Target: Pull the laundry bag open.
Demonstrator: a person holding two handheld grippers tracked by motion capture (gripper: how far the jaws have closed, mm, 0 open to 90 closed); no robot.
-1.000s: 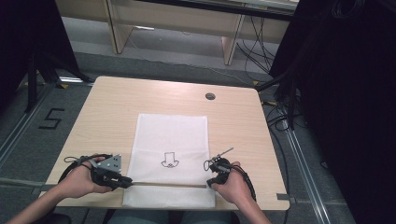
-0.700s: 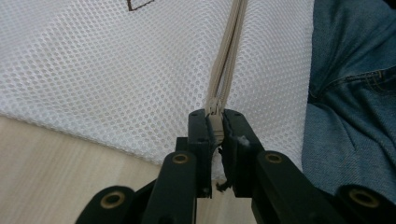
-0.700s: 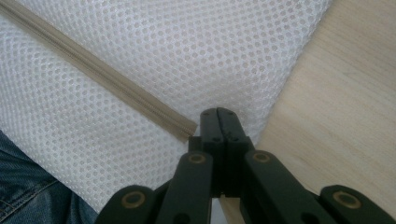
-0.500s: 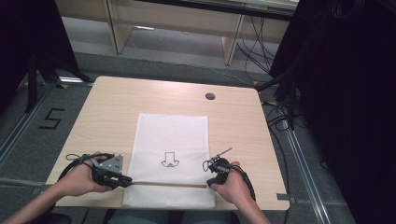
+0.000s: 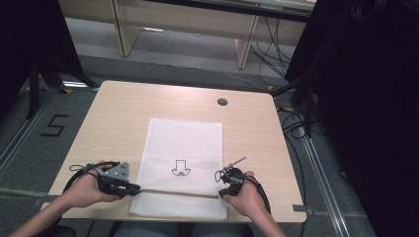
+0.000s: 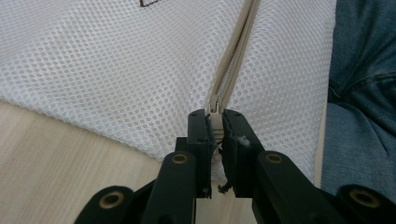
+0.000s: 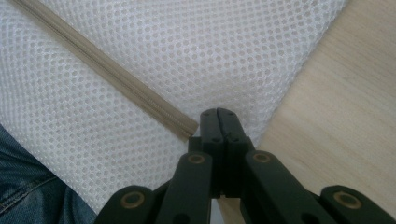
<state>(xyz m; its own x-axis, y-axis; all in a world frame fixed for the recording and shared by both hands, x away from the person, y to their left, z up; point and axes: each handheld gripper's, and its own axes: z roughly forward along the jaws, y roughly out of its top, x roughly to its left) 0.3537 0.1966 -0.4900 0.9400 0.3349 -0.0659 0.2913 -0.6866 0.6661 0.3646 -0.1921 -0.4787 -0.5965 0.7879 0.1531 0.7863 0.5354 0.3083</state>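
Observation:
A white mesh bag lies flat on the wooden table, with a small black print at its middle. A beige zipper runs across the bag near the front edge. My left gripper is at the zipper's left end. In the left gripper view it is shut on the zipper pull, and the zipper stretches away ahead. My right gripper sits at the bag's right edge. In the right gripper view it is pinched shut on the mesh beside the zipper's end.
A round cable hole sits in the table's far right part. Bare wood borders the bag on both sides. The person's jeans are just past the front edge. Cables and desk legs stand on the floor beyond the table.

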